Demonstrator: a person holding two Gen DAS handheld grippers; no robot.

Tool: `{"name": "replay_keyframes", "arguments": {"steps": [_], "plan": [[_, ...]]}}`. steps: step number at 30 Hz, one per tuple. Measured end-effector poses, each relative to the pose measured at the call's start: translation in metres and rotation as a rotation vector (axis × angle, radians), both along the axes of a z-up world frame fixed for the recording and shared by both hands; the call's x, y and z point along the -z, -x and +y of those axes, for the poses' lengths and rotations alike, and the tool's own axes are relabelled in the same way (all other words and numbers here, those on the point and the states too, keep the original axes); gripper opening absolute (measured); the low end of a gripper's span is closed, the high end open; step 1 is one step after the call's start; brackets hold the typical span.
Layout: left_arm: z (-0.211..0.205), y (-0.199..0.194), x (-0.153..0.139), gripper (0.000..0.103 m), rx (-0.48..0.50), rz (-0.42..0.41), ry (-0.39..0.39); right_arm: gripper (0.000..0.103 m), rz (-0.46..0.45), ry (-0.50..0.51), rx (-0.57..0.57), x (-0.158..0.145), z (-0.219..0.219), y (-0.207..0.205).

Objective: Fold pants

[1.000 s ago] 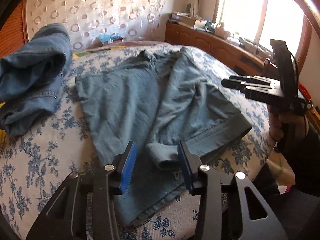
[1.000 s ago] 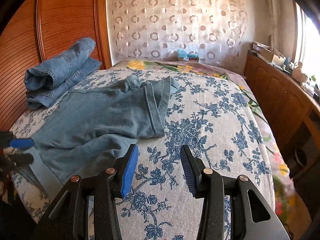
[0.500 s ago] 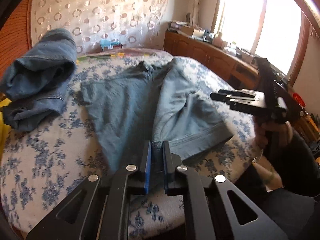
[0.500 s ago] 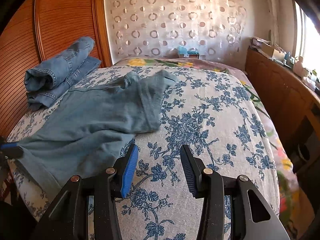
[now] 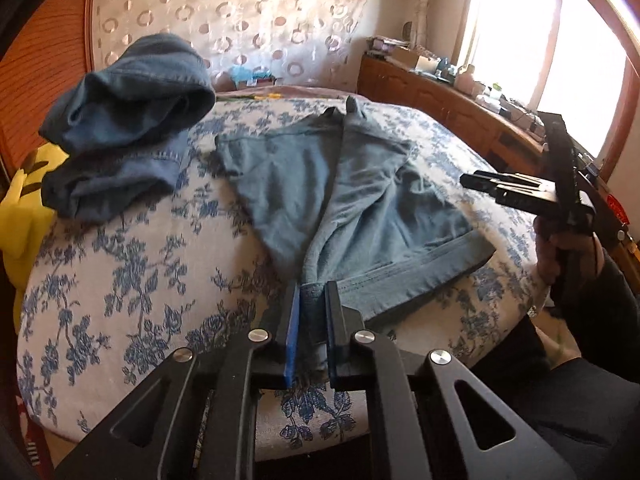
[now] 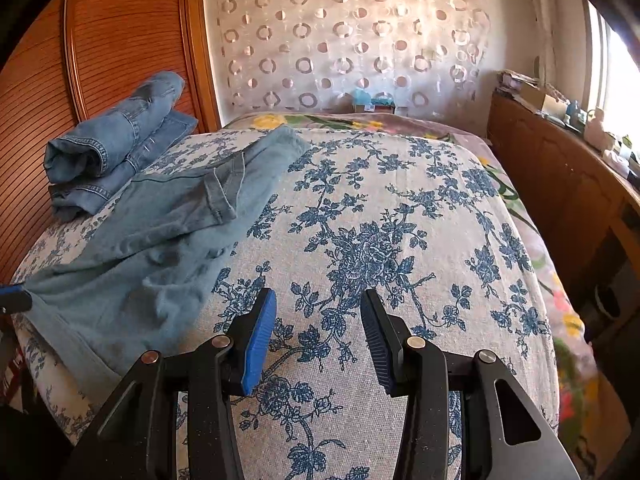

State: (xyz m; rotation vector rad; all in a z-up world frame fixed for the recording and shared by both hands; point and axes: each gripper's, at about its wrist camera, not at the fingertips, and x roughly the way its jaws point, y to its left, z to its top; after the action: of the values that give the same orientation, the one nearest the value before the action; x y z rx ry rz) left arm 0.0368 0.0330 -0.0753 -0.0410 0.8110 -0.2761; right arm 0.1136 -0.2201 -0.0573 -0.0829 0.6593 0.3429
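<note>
The left hand-held gripper [image 5: 311, 312] is clamped on the near corner of the light blue pants [image 5: 348, 196], its blue pads pressing a bunched fold of denim between them at the front edge of the bed [image 5: 132, 276]. From that pinch the fabric runs away in a ridge up the middle of the garment. The pants lie spread on the bed's blue floral cover, towards its left side as the right wrist camera sees it, with a stitched hem band along the near right edge in the left wrist view and a folded-over flap farther back.

The right hand-held gripper [image 6: 318, 340] hovers above bare floral cover with its jaws apart and nothing between them; the pants lie to its left, apart from it. In the left wrist view it shows at the right, held in a hand [image 5: 568, 252] with a dark sleeve.

A folded pile of darker jeans [image 6: 116, 144] rests at the far left of the bed beside a wooden panel [image 6: 120, 36]. A circle-patterned curtain [image 6: 352, 36] hangs behind.
</note>
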Motion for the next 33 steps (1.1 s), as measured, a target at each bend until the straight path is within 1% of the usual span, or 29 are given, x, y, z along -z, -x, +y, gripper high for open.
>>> {"name": "replay_keyframes", "arguments": {"steps": [1,4,6,7,8,11,13,18,20,24,28,30,32,33], "plan": [[0.001,-0.001,0.002,0.012,-0.003,0.007,0.004,0.046,0.0,0.0,-0.001,0.0,0.0,0.0],[0.002,-0.003,0.003,0.022,-0.021,0.013,-0.005,0.046,0.0,0.0,0.0,0.0,0.0,0.0],[0.005,-0.004,0.001,0.035,-0.034,0.001,-0.017,0.046,0.0,0.0,0.0,0.0,0.0,0.0],[0.006,-0.004,0.0,0.039,-0.039,-0.002,-0.02,0.046,0.0,0.001,0.001,0.0,0.0,0.0],[0.007,-0.005,-0.001,0.045,-0.043,-0.006,-0.023,0.046,0.001,0.002,0.0,0.0,0.0,0.0],[0.011,-0.008,-0.001,0.048,-0.048,-0.004,-0.03,0.046,0.005,0.005,-0.004,0.001,0.0,-0.001],[0.013,-0.012,0.0,0.055,-0.053,-0.004,-0.037,0.046,0.006,0.005,-0.004,0.001,0.0,-0.001],[0.016,-0.025,-0.002,0.074,-0.066,-0.042,-0.038,0.046,0.003,0.009,-0.002,0.001,0.0,-0.001],[0.017,-0.031,-0.002,0.079,-0.061,-0.054,-0.036,0.046,0.003,0.012,-0.002,0.001,0.0,-0.001],[0.018,-0.044,-0.002,0.079,-0.064,-0.075,-0.064,0.046,0.01,0.006,-0.005,0.002,0.0,-0.002],[0.018,-0.054,-0.001,0.079,-0.037,-0.087,-0.077,0.046,0.005,0.0,-0.005,0.001,-0.001,-0.002],[0.018,-0.058,0.0,0.079,-0.033,-0.094,-0.095,0.045,-0.004,0.011,0.002,0.0,-0.001,-0.001],[0.018,-0.061,-0.001,0.079,-0.02,-0.106,-0.093,0.046,-0.031,0.033,0.034,-0.004,0.001,0.002],[0.019,-0.062,-0.002,0.079,-0.011,-0.112,-0.088,0.046,-0.039,0.026,0.039,-0.006,0.002,0.004]]}}
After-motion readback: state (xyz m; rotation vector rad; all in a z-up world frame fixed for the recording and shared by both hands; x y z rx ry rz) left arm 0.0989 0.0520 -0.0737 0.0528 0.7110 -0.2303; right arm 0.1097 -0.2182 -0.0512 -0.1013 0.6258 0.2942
